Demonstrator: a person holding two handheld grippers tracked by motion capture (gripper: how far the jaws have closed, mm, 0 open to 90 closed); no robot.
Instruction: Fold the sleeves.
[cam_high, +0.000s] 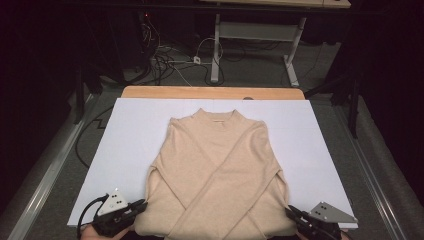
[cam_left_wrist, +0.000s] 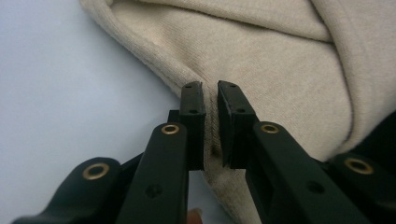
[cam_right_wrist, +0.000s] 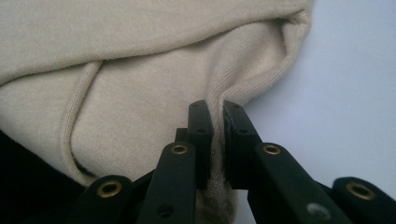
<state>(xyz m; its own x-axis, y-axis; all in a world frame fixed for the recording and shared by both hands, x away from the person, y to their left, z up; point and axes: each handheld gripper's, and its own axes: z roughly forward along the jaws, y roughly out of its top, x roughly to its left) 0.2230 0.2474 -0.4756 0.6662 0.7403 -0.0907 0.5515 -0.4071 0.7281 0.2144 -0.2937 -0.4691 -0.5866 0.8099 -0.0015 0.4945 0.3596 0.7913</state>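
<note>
A beige knit sweater (cam_high: 215, 165) lies flat on the white sheet (cam_high: 130, 130), collar toward the far side, both sleeves folded across its front. My left gripper (cam_high: 140, 206) is at the sweater's near left bottom corner, shut on a pinch of the hem (cam_left_wrist: 211, 140). My right gripper (cam_high: 291, 212) is at the near right bottom corner, shut on the hem fabric (cam_right_wrist: 217, 140) there. In both gripper views a ridge of cloth is squeezed between the black jaws. The sweater (cam_left_wrist: 280, 74) spreads beyond the left jaws, and the sweater (cam_right_wrist: 140, 93) with a sleeve edge lies beyond the right ones.
The white sheet covers a wooden table (cam_high: 210, 92) whose far edge shows bare. Metal rails (cam_high: 45, 175) run along both sides of the table. Cables (cam_high: 170, 62) and a desk frame (cam_high: 250, 35) stand on the floor beyond.
</note>
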